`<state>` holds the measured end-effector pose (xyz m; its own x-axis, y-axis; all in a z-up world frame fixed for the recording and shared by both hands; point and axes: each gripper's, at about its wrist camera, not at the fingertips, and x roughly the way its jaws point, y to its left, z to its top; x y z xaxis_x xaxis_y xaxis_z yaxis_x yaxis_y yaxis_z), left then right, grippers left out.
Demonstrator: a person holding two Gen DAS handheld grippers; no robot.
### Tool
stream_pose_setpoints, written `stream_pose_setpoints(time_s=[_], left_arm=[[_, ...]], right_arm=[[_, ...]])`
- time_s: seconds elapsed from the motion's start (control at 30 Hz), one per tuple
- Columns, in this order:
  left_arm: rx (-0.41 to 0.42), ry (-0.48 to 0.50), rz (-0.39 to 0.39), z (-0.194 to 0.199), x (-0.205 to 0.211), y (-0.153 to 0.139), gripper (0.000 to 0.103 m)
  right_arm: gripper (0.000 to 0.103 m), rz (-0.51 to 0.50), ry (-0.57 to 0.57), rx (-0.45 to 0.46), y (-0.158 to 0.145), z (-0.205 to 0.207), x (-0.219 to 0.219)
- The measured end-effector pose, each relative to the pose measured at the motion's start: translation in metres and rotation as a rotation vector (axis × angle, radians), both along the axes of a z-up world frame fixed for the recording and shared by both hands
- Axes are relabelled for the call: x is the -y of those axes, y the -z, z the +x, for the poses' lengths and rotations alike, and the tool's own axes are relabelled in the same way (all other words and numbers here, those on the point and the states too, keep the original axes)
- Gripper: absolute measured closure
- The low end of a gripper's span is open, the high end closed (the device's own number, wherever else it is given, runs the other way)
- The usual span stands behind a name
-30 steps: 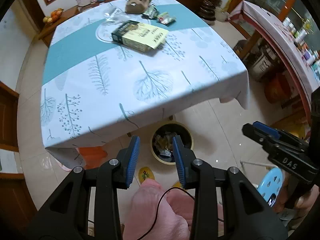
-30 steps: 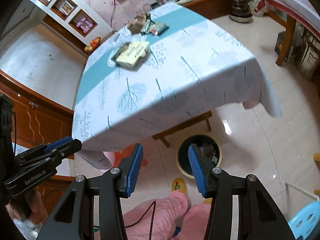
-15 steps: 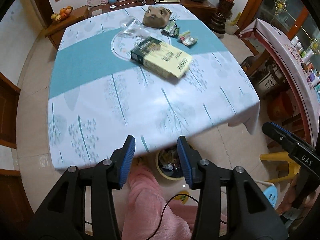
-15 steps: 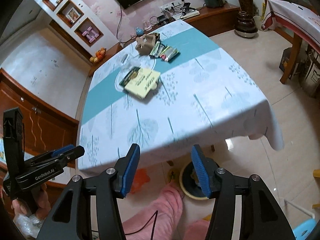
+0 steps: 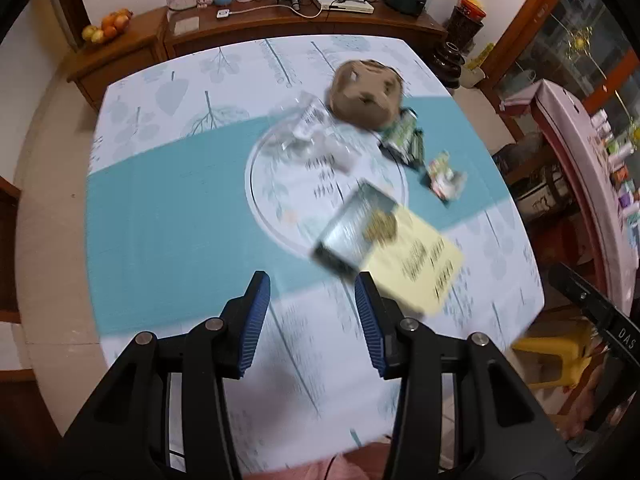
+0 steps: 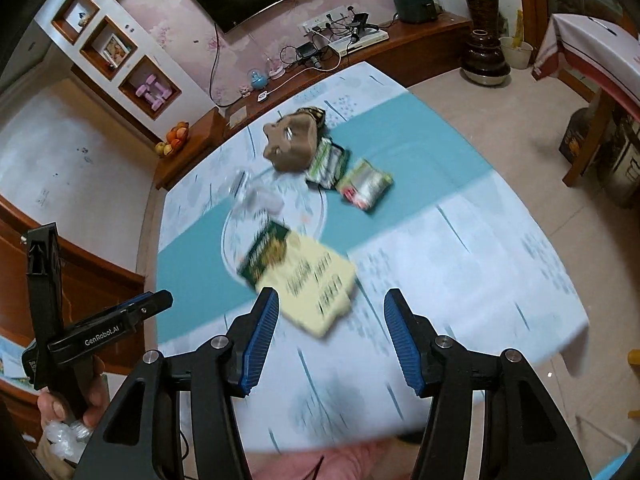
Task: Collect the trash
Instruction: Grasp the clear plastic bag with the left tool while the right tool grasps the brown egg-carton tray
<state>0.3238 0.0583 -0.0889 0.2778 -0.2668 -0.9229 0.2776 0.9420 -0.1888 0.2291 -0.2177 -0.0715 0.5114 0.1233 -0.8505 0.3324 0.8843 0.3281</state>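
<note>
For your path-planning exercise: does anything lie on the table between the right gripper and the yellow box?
Nothing visible does. Only bare tablecloth lies between the right gripper, jaws empty, and the yellow box.

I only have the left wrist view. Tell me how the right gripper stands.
Observer: The right gripper is open above the table, with nothing between its jaws.
Operator: Give me where the yellow box sits for it.
Observer: In the right wrist view the yellow box lies flat just ahead of it, toward the left, untouched.
Operator: Report anything under my left hand.
Observer: Crumpled clear plastic shows just below the left hand, which grips the left gripper. I cannot tell whether the hand holds it.
</note>
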Motion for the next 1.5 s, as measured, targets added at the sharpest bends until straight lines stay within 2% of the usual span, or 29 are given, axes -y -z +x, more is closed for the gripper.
stream_pose_setpoints(time_s=[0.13,0.2,0.27,0.43,0.7,1.1,1.33,1.4,1.47,1.5], left_arm=[[-0.043,-0.007,-0.060,0.064,-0.004,0.017,0.061],[-0.052,-0.017,-0.072,0.083,-0.004,0.024,0.057],[-0.067,-0.032,-0.091,0.111,-0.004,0.034,0.053],[-0.110,-0.039,-0.126,0.151,0.001,0.057,0.050],[-0.132,0.019,-0.139,0.189,0.019,0.083,0.050],[-0.149,0.078,-0.135,0.213,0.033,0.112,0.050],[-0.165,0.094,-0.150,0.221,0.040,0.127,0.050],[-0.165,0.090,-0.160,0.223,0.041,0.130,0.050],[-0.159,0.084,-0.168,0.225,0.041,0.131,0.050],[-0.153,0.080,-0.168,0.225,0.040,0.132,0.050]], right_arm=[[0.047,-0.013,-0.007,-0.002,0.006,0.060,-0.007],[0.045,-0.017,-0.015,-0.005,0.011,0.094,-0.010],[0.032,-0.020,-0.028,-0.006,0.016,0.128,-0.012],[0.021,-0.070,-0.071,-0.009,0.029,0.206,-0.023],[0.012,-0.119,-0.073,-0.054,0.071,0.302,-0.026],[0.009,-0.161,-0.076,-0.130,0.125,0.357,-0.023],[0.010,-0.173,-0.063,-0.101,0.137,0.360,-0.023],[0.016,-0.188,-0.061,-0.084,0.137,0.358,-0.024],[0.027,-0.180,-0.064,-0.078,0.138,0.357,-0.024],[0.028,-0.179,-0.062,-0.067,0.137,0.355,-0.024]])
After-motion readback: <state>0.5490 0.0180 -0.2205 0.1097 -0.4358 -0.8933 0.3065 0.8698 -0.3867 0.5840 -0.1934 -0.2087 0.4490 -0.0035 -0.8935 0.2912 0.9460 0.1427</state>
